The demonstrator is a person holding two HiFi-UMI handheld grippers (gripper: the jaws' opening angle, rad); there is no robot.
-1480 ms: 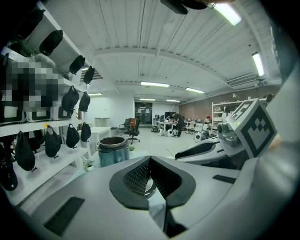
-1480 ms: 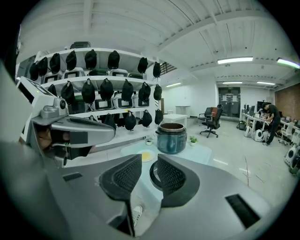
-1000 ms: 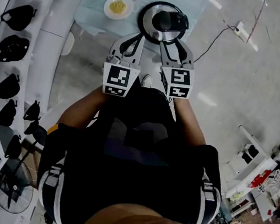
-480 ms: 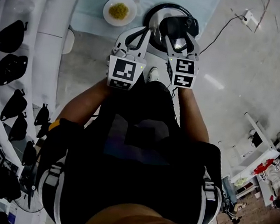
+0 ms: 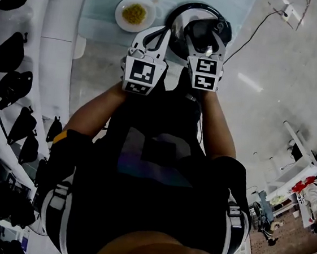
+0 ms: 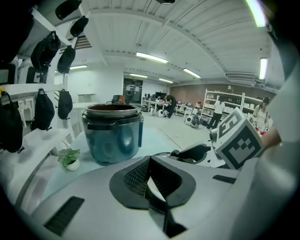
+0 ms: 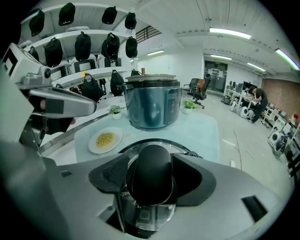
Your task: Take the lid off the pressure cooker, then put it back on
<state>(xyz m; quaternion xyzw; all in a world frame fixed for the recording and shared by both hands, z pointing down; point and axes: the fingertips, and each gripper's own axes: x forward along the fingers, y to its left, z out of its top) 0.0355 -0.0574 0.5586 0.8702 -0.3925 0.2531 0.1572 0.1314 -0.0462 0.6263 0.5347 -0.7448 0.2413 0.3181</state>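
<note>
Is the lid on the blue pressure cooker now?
No, the lid lies flat in front of the pressure cooker, whose top stands open.

Pale glossy floor (image 5: pixel 274 108), white curved shelving (image 5: pixel 62 27), ceiling strip lights (image 6: pixel 151 57)

Tongs first: your left tong (image 5: pixel 164 34) and right tong (image 5: pixel 203 36) are pale grey shells. Each carries a cube (image 5: pixel 140 76) of black-and-white square markers at its rear. Inside the left one, the pads (image 6: pixel 136 177) are dark and cross-ribbed, set in a smooth grey body with black slots (image 6: pixel 65 214).

Behind the cubes, your forearms are bare up to short black sleeves (image 5: pixel 230 171). A yellow band (image 5: pixel 61 136) edges the sleeve behind the left tong.

Further back, your top (image 5: pixel 150 202) is black, with a greyer square panel (image 5: pixel 144 156) on the chest. Farthest from the tongs, white-trimmed straps (image 5: pixel 57 203) sit at either side.
</note>
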